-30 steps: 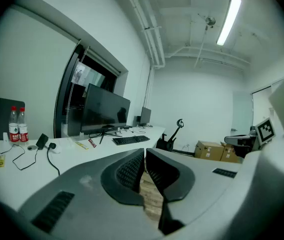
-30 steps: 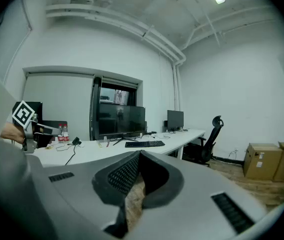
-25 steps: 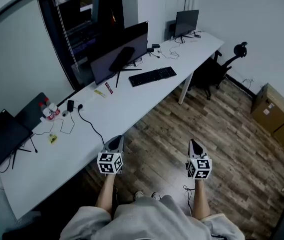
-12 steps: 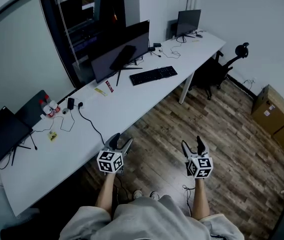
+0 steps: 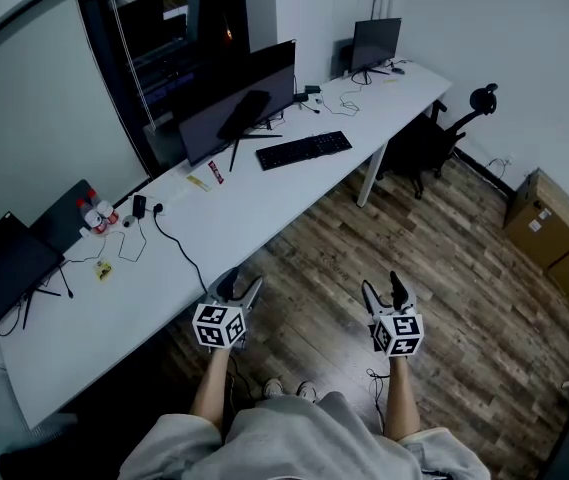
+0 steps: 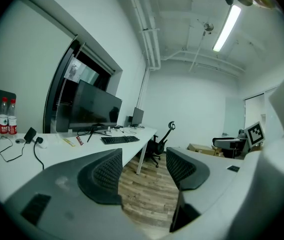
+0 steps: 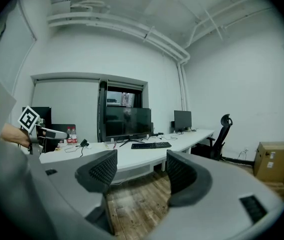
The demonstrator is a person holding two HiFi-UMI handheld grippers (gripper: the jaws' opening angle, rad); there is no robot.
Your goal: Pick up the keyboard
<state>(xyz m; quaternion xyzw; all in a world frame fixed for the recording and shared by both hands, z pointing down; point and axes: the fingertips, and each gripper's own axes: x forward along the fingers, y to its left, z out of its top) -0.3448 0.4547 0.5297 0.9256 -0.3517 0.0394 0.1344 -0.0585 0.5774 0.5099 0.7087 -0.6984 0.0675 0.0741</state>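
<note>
Keyboard (image 5: 305, 151) lies on the white counter (image 5: 239, 213) before the big monitor (image 5: 236, 98), well apart from the left gripper (image 5: 236, 288) and right gripper (image 5: 384, 290), both jaws open, empty; gripping one end may tip it.

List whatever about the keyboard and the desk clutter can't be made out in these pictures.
- Keyboard: too small in every view to read keys or trace a cable.
- Yellow item near the desk's left end, head view: too small to identify.
- Large monitor, head view: its panel hides the desk strip behind it.
- Cardboard boxes, head view: the nearer one is cut off by the right edge.
</note>
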